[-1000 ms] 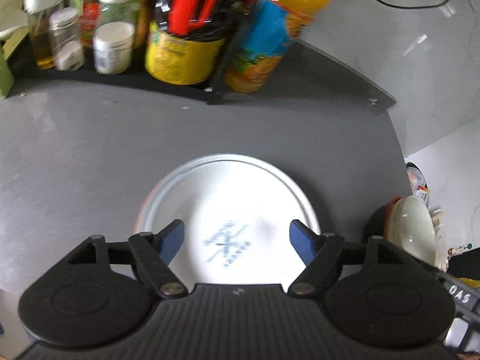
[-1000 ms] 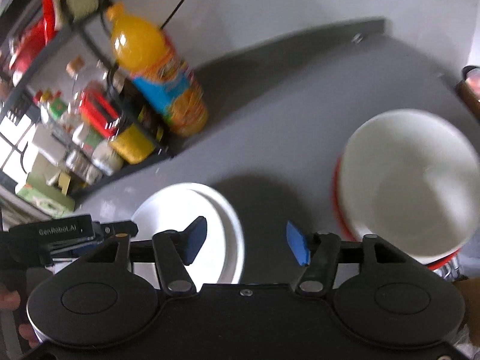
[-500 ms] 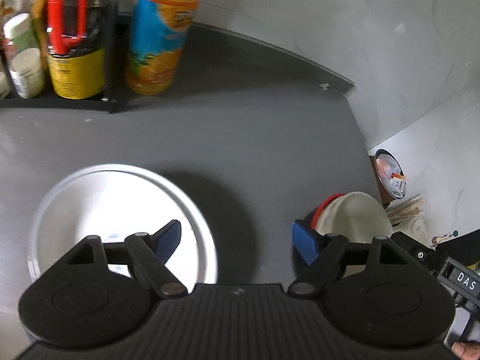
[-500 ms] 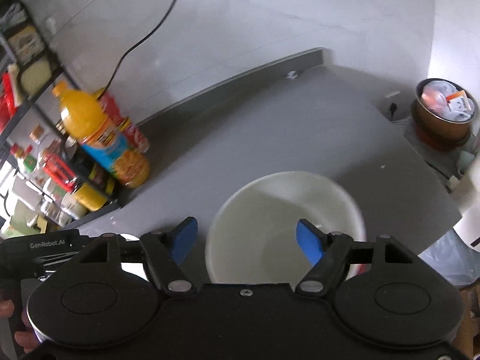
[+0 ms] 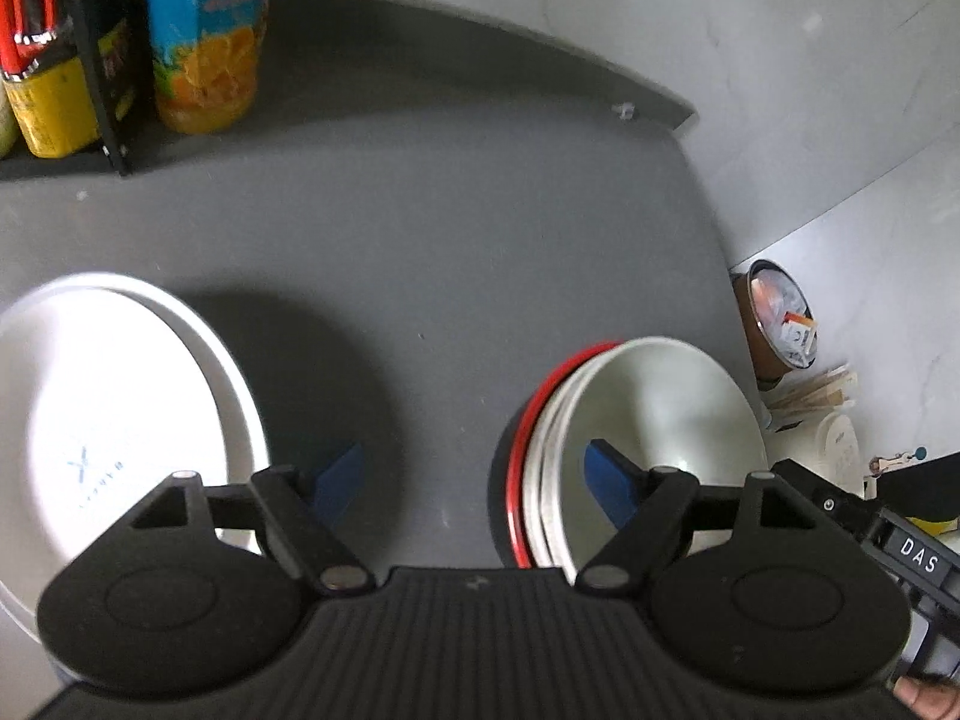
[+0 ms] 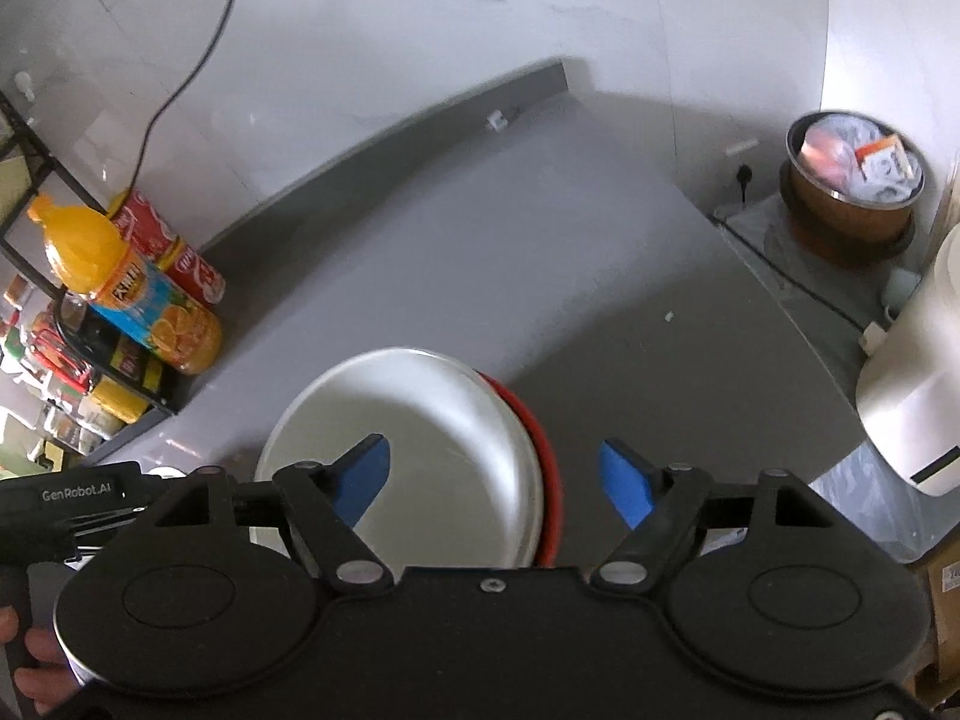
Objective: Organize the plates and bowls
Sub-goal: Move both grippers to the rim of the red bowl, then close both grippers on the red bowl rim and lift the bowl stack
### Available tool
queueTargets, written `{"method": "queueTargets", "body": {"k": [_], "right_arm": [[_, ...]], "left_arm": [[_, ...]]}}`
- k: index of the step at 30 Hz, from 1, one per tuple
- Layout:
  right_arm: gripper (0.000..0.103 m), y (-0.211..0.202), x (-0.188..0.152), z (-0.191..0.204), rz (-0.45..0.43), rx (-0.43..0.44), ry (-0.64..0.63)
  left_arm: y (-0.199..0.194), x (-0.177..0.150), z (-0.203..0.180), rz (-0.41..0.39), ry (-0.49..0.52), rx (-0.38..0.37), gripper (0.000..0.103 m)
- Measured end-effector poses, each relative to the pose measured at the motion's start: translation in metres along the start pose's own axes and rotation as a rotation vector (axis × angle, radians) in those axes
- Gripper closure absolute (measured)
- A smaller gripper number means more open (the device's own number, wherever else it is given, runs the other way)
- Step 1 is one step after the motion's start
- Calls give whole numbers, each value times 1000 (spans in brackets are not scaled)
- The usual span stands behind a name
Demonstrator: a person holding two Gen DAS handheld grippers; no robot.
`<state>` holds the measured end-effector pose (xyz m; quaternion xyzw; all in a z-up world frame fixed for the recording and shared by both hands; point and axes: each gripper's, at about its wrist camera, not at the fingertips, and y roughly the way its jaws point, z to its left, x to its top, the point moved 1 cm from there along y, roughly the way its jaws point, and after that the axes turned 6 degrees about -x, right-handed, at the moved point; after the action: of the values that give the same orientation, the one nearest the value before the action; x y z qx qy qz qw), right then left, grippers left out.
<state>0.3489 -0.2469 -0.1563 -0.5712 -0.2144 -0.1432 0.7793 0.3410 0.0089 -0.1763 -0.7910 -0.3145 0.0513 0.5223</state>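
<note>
Left claw (image 5: 474, 480) and right claw (image 6: 495, 483) both wide, empty, above stacked bowls (image 6: 420, 438).

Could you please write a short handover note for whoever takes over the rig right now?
Left gripper: open, empty, hanging over bare counter between the plates and the bowls.
Right gripper: open, empty, over the bowls' right rim.
Plates: white stack on the counter's left side, near the bottle rack.
Bowls: white ones nested in a red-rimmed one, near the counter's right edge.
Done: plates stacked, bowls nested, as far as these views show.
Left: probably moving the stacks to their final place; nothing is gripped yet.
</note>
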Motion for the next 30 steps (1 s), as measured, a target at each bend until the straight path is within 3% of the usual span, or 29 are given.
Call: {"method": "queueTargets", "body": {"k": [11,17,21,23,27,30], "right_arm": [[27,40,0,-21,145,69,-10],[32,55,-3,-20,187,104,-26],[45,65,-3,-19,223,122,-40],[54,69,-4,-16,240,136,-48],[63,71,-4,-12,240,102,-83],[73,72,-1,-18,249,107,-84]], "left_arm": [[43,-10,-8,74,-88,48,25],[54,-15,-6,83,-144,60,32],[60,-18,-9,105,-181,54,51],[62,-20,-10,115,-193,59,53],[64,-24,-11,126,-216,41,73],[63,-26,-9,121,-231,50,77]]}}
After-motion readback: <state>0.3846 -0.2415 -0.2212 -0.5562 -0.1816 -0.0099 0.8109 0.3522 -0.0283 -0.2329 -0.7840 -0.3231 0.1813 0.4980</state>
